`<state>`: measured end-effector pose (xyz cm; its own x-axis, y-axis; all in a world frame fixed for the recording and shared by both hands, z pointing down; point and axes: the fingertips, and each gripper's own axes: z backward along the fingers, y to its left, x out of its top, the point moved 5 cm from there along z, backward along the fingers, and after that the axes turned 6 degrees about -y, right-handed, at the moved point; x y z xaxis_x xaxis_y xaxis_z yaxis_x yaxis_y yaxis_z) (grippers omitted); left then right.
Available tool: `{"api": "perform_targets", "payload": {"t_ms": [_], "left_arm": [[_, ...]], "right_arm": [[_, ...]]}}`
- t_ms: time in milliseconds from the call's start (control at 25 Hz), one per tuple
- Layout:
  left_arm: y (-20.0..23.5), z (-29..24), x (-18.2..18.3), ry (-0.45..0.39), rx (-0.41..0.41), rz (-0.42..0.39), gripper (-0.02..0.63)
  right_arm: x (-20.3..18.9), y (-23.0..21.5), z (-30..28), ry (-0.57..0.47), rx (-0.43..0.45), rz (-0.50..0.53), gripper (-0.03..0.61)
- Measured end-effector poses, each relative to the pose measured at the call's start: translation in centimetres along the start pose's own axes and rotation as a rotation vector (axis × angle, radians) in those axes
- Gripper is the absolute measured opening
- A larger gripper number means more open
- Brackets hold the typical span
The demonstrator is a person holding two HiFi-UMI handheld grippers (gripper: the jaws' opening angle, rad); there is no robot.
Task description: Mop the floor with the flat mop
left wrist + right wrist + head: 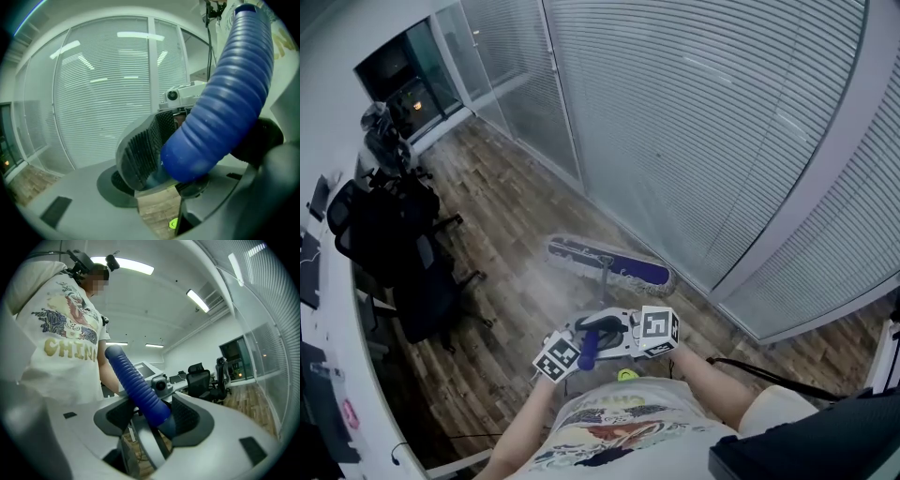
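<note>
The flat mop's blue-and-white head [609,262] lies on the wooden floor by the glass wall, and its pole [605,286] runs back toward me. Both grippers are shut on the mop's blue ribbed handle [589,345], just in front of my chest. My left gripper [572,347] grips it from the left and my right gripper [628,336] from the right. In the left gripper view the handle [220,103] fills the gap of the left gripper [197,145], against a ribbed pad [140,150]. In the right gripper view the handle [136,385] stands pinched in the right gripper [152,416].
A glass wall with blinds [694,122] runs along the right of the floor. Black office chairs [403,253] and a white desk [328,356] stand at the left. A black cable [769,375] trails on the floor at the right, and a small green mark [626,375] shows near my feet.
</note>
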<state>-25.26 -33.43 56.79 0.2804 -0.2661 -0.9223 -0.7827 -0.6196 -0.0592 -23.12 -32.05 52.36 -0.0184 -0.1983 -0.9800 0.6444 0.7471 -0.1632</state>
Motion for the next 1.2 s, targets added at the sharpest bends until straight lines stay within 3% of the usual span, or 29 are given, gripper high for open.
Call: {"api": "perform_targets", "payload": {"t_ms": [240, 720, 1200], "left_arm": [[-5.2, 5.4, -2.1, -0.012, -0.027, -0.002, 0.186], [-22.3, 19.0, -8.2, -0.039, -0.097, -0.019, 0.186], [-37.7, 24.6, -8.6, -0.011, -0.102, -0.007, 0.186]], "right_arm": [[-1.7, 6.1, -4.6, 0.016, -0.031, -0.001, 0.232], [-7.3, 25.3, -15.7, 0.045, -0.117, 0.002, 0.236], [-9.3, 41.3, -17.7, 0.01, -0.112, -0.019, 0.238]]}}
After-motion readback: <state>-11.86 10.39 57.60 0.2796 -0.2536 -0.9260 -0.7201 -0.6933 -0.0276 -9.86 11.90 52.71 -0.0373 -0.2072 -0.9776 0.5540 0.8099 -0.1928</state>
